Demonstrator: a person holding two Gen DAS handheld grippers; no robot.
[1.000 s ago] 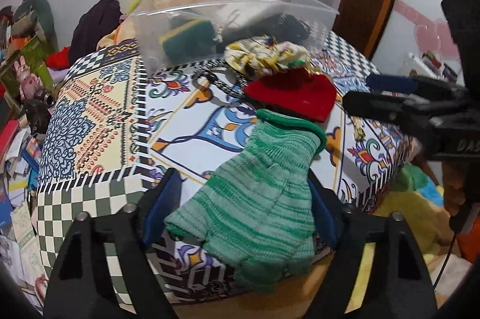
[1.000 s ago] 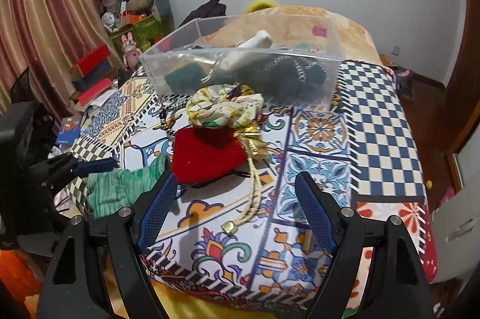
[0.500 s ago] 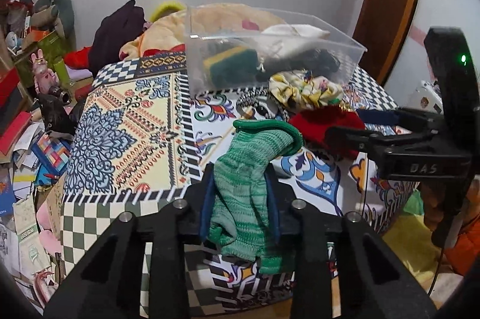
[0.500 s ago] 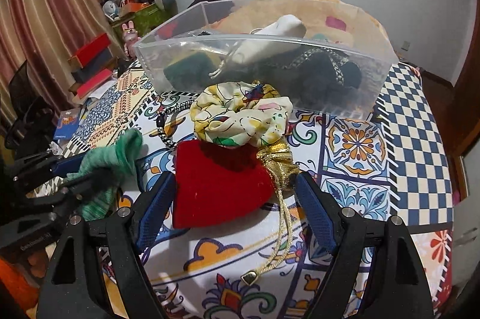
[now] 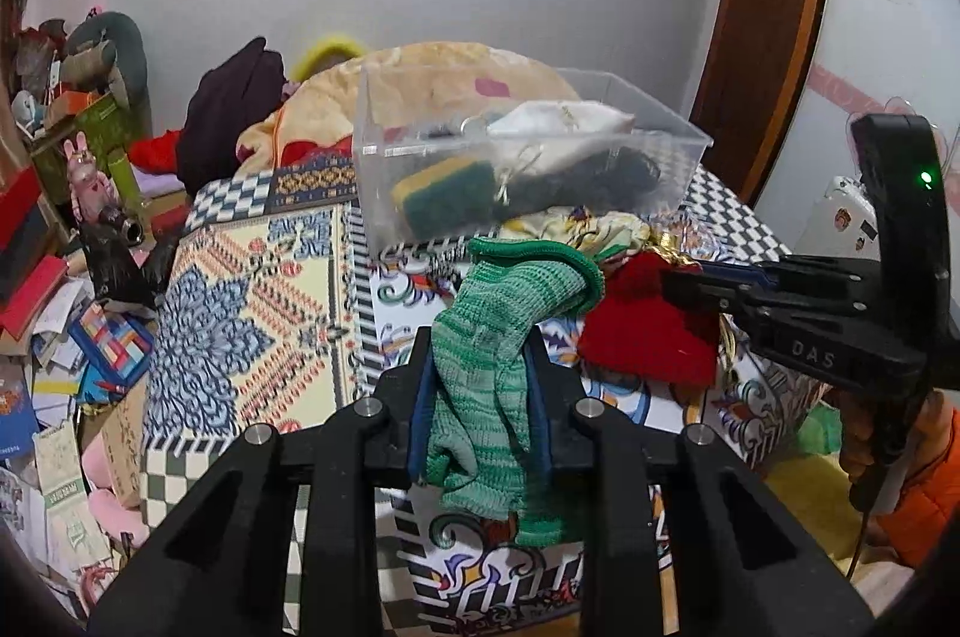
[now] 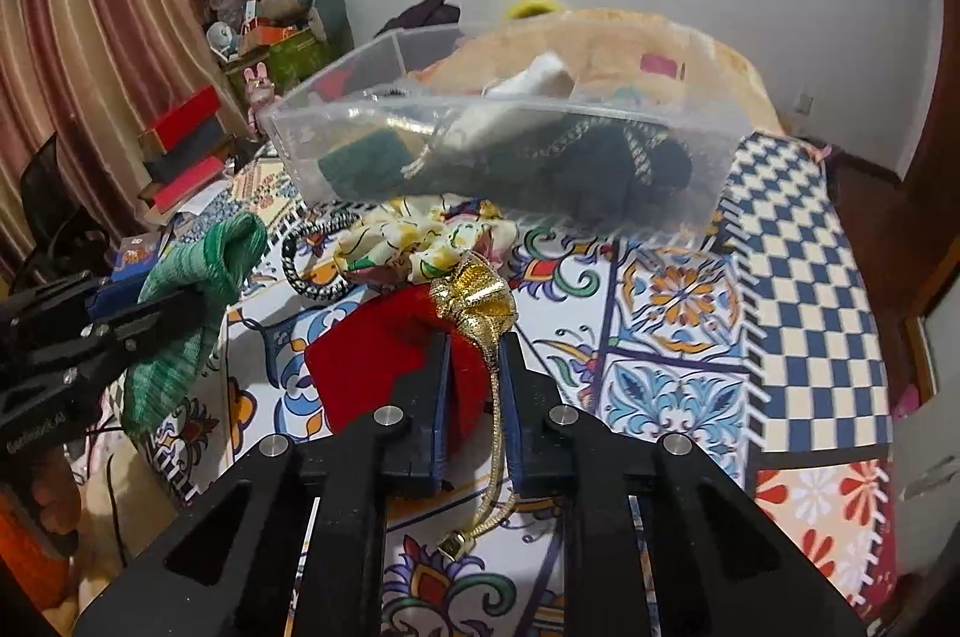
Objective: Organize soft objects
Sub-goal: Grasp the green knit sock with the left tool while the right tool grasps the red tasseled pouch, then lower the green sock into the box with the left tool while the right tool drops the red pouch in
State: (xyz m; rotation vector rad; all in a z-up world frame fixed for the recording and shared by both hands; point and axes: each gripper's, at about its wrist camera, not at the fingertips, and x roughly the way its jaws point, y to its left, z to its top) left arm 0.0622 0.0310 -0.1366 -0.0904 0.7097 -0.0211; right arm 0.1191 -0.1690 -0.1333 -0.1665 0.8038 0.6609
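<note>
My left gripper point(image 5: 480, 361) is shut on a green knitted glove point(image 5: 492, 367) and holds it lifted above the table's near edge; the glove also shows in the right wrist view point(image 6: 192, 301). My right gripper point(image 6: 474, 355) is shut on a red velvet pouch point(image 6: 372, 343) with a gold tassel cord point(image 6: 480, 295); the pouch also shows in the left wrist view point(image 5: 648, 337). A clear plastic bin point(image 5: 516, 157) stands behind, holding a green-yellow sponge point(image 5: 444, 199), a white cloth and dark items. A floral scrunchie point(image 6: 420, 241) lies in front of the bin.
The table wears a patterned cloth point(image 6: 798, 277) with checkered borders. A black-and-white braided cord point(image 6: 312, 271) lies beside the scrunchie. Stacked boxes, books and toys point(image 5: 60, 229) crowd the floor at the left. A wooden door frame point(image 5: 762, 25) stands at the right.
My left gripper closed on the green glove and lifted it off the table. My right gripper moved forward over the red pouch and closed on it.
</note>
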